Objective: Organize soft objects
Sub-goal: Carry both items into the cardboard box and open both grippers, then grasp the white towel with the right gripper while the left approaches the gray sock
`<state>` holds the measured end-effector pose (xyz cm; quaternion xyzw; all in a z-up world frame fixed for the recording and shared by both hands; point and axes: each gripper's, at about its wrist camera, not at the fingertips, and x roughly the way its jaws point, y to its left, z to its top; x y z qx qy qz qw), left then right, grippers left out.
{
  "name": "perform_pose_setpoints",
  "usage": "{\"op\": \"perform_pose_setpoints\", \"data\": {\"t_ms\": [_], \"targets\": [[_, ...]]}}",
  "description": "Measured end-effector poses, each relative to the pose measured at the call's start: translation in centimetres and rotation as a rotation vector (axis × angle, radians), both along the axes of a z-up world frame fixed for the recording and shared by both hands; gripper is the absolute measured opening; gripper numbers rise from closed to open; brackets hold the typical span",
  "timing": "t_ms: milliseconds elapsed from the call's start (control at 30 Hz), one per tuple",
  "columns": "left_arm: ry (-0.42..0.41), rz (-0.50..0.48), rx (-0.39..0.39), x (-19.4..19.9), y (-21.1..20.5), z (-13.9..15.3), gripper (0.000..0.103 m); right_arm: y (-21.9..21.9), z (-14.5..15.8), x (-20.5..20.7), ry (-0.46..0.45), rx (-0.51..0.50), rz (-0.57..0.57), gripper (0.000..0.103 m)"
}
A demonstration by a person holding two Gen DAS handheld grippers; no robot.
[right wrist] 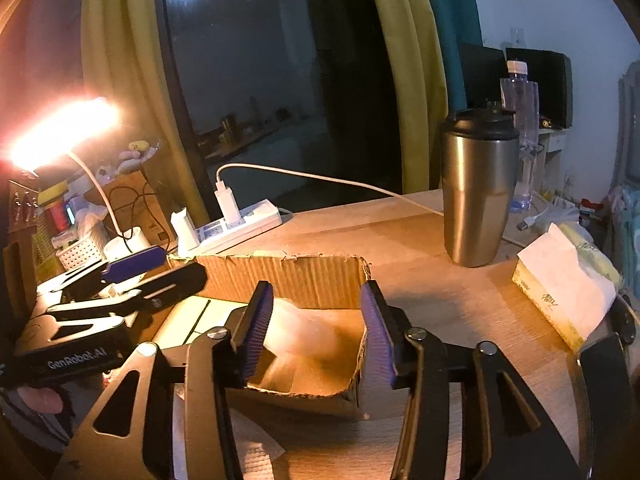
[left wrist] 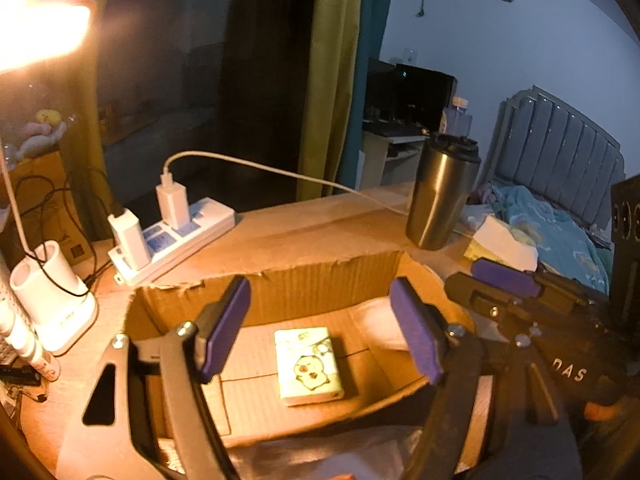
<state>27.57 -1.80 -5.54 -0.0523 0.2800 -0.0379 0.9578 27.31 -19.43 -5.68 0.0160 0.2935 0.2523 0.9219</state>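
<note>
An open cardboard box (left wrist: 280, 284) (right wrist: 288, 276) sits on the wooden table. Inside lie a small green cartoon tissue pack (left wrist: 308, 364) and a white soft bag (left wrist: 380, 328) (right wrist: 304, 332). My left gripper (left wrist: 320, 328) is open and empty, hovering over the box above the tissue pack. My right gripper (right wrist: 316, 332) is open and empty over the box's right end, above the white bag. The right gripper also shows in the left wrist view (left wrist: 504, 280), and the left one in the right wrist view (right wrist: 132, 268).
A steel tumbler (left wrist: 440, 192) (right wrist: 476, 192) stands behind the box to the right. A tissue box (right wrist: 564, 292) lies at the right. A white power strip (left wrist: 172, 236) with chargers and a cable is at the back left. A lit lamp (right wrist: 64, 128) glares at left.
</note>
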Motion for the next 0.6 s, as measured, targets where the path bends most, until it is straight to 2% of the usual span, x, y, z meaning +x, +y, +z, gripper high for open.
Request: {"op": "perform_pose_setpoints", "data": {"t_ms": [600], "targets": [[-0.069, 0.059, -0.004, -5.8, 3.0, 2.7, 0.074, 0.9, 2.9, -5.2, -0.056, -0.014, 0.009, 0.052]]}}
